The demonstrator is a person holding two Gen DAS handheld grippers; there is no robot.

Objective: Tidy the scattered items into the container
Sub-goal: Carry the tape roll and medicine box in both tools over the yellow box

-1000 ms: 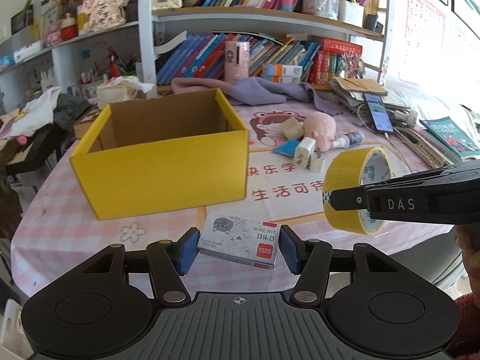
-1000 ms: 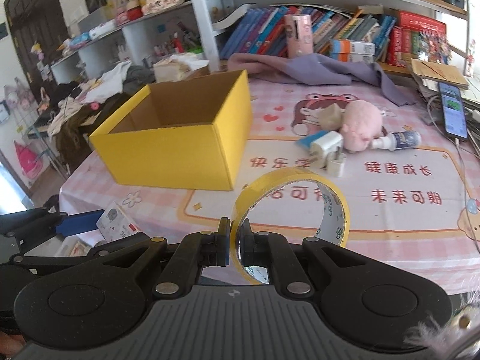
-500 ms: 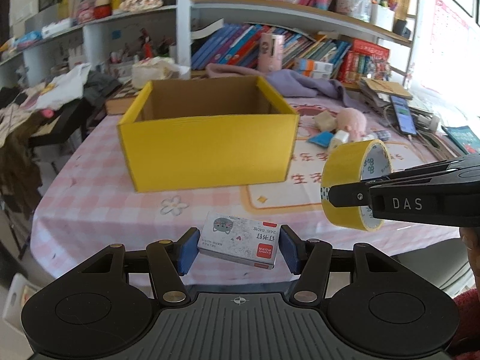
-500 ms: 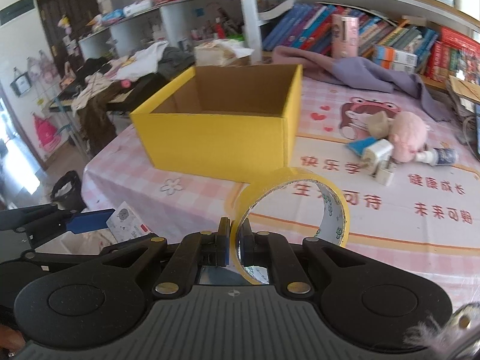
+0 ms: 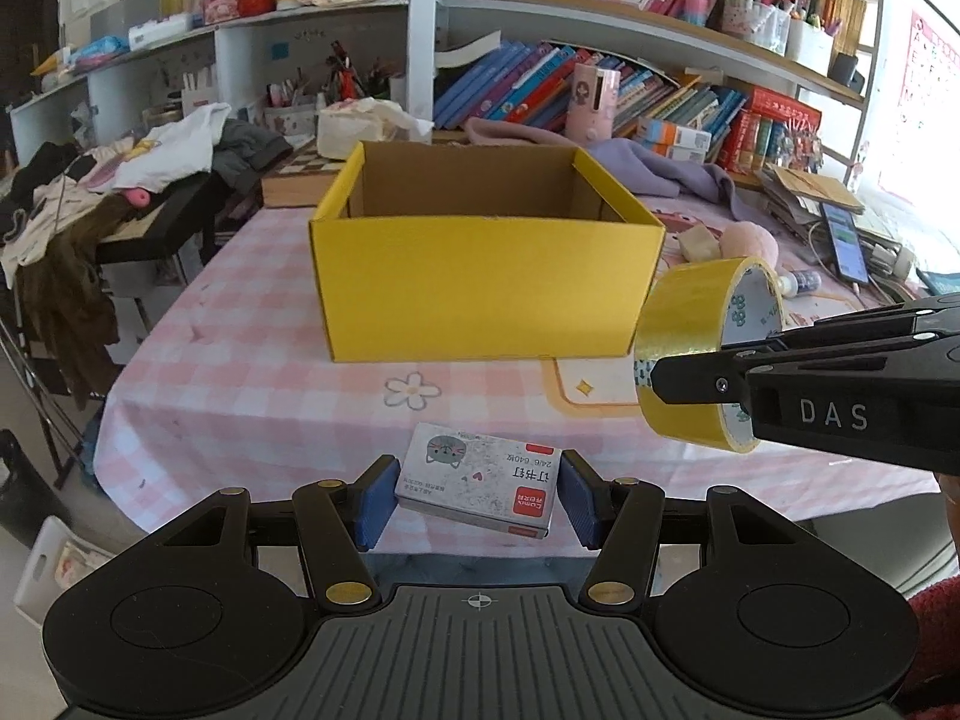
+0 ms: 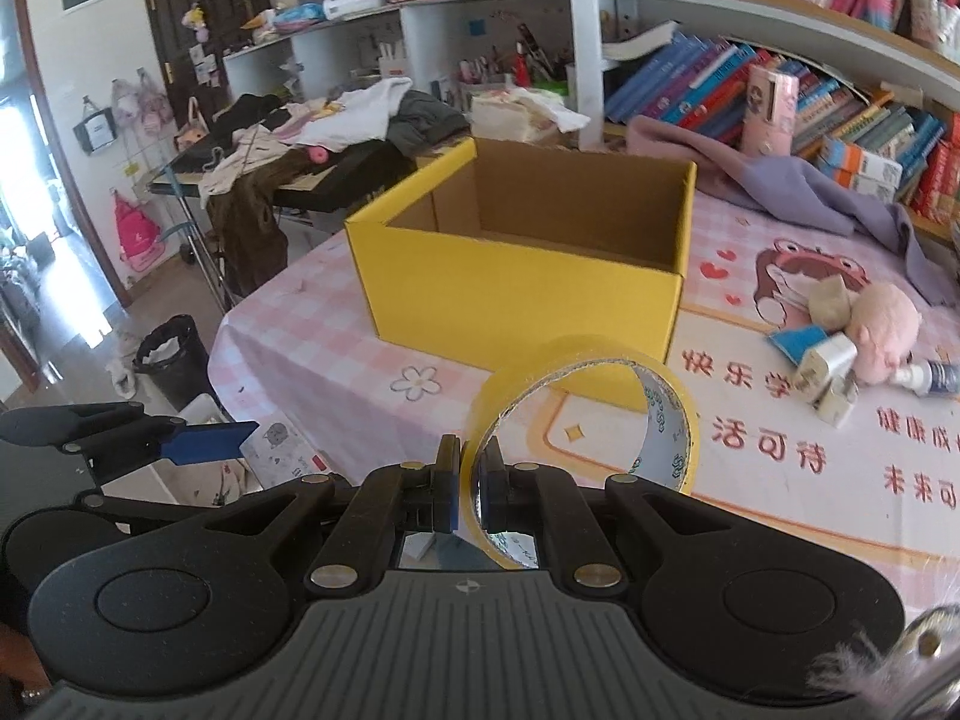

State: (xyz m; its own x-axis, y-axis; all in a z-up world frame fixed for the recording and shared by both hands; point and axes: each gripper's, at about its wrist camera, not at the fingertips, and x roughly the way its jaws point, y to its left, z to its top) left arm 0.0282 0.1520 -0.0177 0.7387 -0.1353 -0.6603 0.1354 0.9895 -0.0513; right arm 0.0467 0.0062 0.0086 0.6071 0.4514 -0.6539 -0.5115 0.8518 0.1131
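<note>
The open yellow cardboard box (image 5: 486,282) stands on the pink checked tablecloth and also shows in the right wrist view (image 6: 516,294). My left gripper (image 5: 477,495) is shut on a white staples box (image 5: 480,487) and holds it above the table's near edge. My right gripper (image 6: 471,480) is shut on the rim of a yellow tape roll (image 6: 585,414) and holds it up in front of the box's right corner. The tape roll (image 5: 702,354) and right gripper show at the right of the left wrist view. The left gripper (image 6: 198,443) shows at lower left of the right wrist view.
To the right of the box lie a pink plush toy (image 6: 882,327), white chargers (image 6: 831,366), a small bottle (image 6: 933,372) and a purple cloth (image 6: 780,186). A phone (image 5: 843,234) lies far right. Bookshelves stand behind. A clothes-covered table (image 6: 312,138) and a bin (image 6: 165,354) are left.
Both grippers have swung left with their loads. The yellow box now sits centred ahead of the left gripper, and the tape roll is higher in that view.
</note>
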